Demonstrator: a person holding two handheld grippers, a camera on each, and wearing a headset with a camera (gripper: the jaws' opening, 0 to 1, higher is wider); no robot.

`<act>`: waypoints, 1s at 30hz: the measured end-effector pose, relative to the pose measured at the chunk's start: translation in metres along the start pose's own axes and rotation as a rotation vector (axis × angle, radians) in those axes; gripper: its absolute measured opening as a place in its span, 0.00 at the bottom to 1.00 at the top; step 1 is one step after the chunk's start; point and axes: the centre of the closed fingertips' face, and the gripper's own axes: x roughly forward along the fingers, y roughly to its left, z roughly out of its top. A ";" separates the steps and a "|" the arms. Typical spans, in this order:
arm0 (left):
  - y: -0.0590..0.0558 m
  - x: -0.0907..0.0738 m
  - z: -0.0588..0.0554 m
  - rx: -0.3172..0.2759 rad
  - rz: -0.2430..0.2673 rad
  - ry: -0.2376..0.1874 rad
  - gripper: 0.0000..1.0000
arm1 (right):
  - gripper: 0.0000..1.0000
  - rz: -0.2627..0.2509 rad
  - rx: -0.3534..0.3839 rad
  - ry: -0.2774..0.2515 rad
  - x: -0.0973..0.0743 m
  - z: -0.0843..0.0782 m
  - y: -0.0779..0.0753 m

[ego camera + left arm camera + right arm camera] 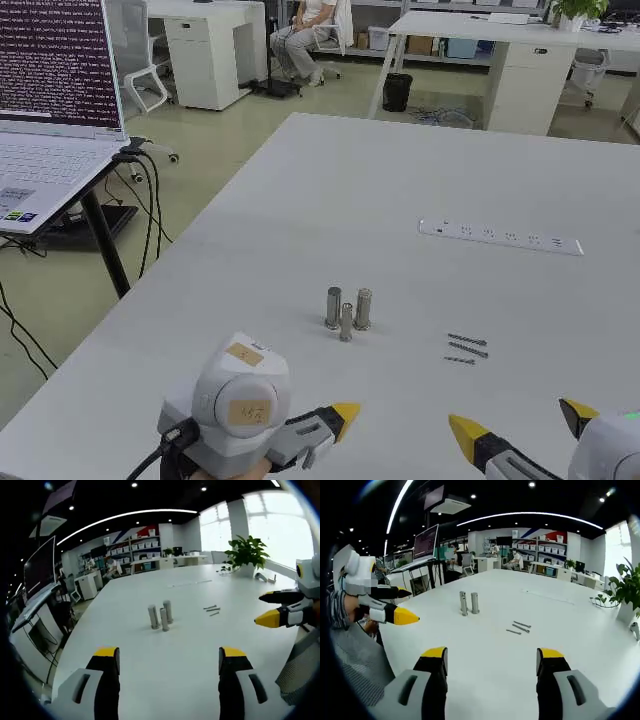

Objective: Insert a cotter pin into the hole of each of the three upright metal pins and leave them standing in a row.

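Observation:
Three short grey metal pins [346,320] stand upright in a tight cluster mid-table, also seen in the left gripper view [163,619] and the right gripper view [469,603]. Three thin cotter pins [466,348] lie flat to their right [212,610] [518,627]. My left gripper [169,655] is open and empty, near the table's front edge; its yellow fingertip [345,410] points toward the pins. The right gripper [520,425] [492,655] is open too, nothing between its jaws, well short of the cotter pins.
A white power strip [500,237] lies across the white table [300,200] behind the pins. An open laptop [50,120] sits on a stand off the table's left edge. A potted plant [245,555] stands at the far right end.

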 end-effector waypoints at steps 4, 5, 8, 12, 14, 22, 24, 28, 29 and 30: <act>0.001 -0.001 0.002 0.007 0.006 -0.008 0.79 | 0.74 0.010 0.006 0.004 0.001 -0.001 0.002; 0.001 -0.001 0.002 0.007 0.009 -0.007 0.78 | 0.74 0.012 0.004 0.004 0.001 -0.001 0.003; 0.003 -0.001 0.002 0.004 0.013 -0.010 0.78 | 0.74 0.011 0.003 0.006 0.002 -0.001 0.003; 0.003 -0.002 0.002 0.006 0.014 -0.011 0.78 | 0.74 0.004 0.020 0.005 0.002 -0.001 0.000; 0.002 -0.001 0.002 0.008 0.013 -0.012 0.78 | 0.74 0.000 0.025 0.006 0.001 -0.001 -0.001; -0.003 0.000 0.002 0.018 -0.002 -0.009 0.78 | 0.75 -0.010 0.031 0.005 0.002 -0.002 -0.004; -0.003 0.000 0.002 0.017 -0.003 -0.008 0.78 | 0.75 -0.014 0.033 0.003 0.002 -0.001 -0.004; -0.004 0.001 0.001 0.018 -0.008 -0.007 0.78 | 0.75 -0.017 0.032 -0.001 0.001 0.000 -0.005; -0.004 0.001 0.001 0.019 -0.008 -0.008 0.78 | 0.75 -0.017 0.033 -0.002 0.001 0.000 -0.005; -0.005 0.001 0.002 0.018 -0.009 -0.008 0.78 | 0.75 -0.017 0.035 -0.001 0.001 0.000 -0.005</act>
